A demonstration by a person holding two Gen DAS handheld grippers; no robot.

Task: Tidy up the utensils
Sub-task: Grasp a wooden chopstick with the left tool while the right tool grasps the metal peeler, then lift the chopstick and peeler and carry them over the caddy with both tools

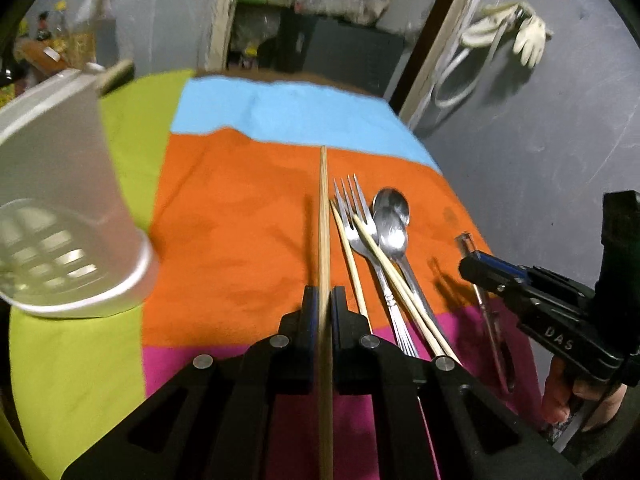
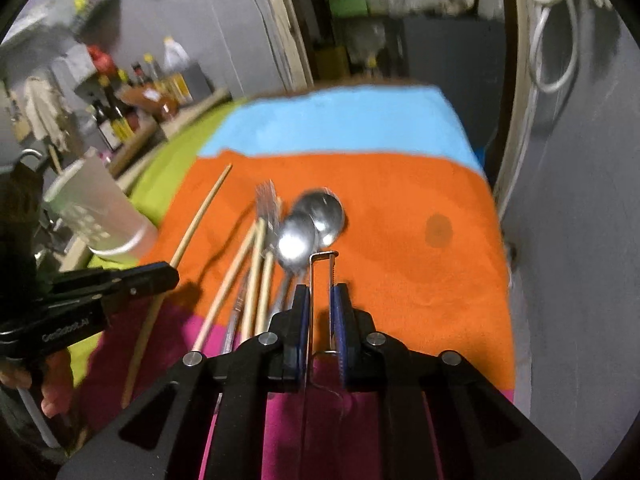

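Observation:
My left gripper [image 1: 324, 294] is shut on a long wooden chopstick [image 1: 323, 216] that points forward above the orange cloth. My right gripper [image 2: 319, 300] is shut on a metal peeler [image 2: 322, 276]; it also shows in the left wrist view [image 1: 472, 258]. On the cloth lie two forks [image 1: 356, 216], two spoons [image 1: 394, 224] and more chopsticks [image 1: 384, 260], side by side. A white utensil holder [image 1: 68, 216] with a slotted base hangs tilted at the left, off the cloth.
The table is covered by a cloth [image 1: 240, 208] of green, blue, orange and pink blocks. Grey walls stand to the right. Bottles [image 2: 120, 104] crowd a shelf at the far left. A doorway opens behind the table.

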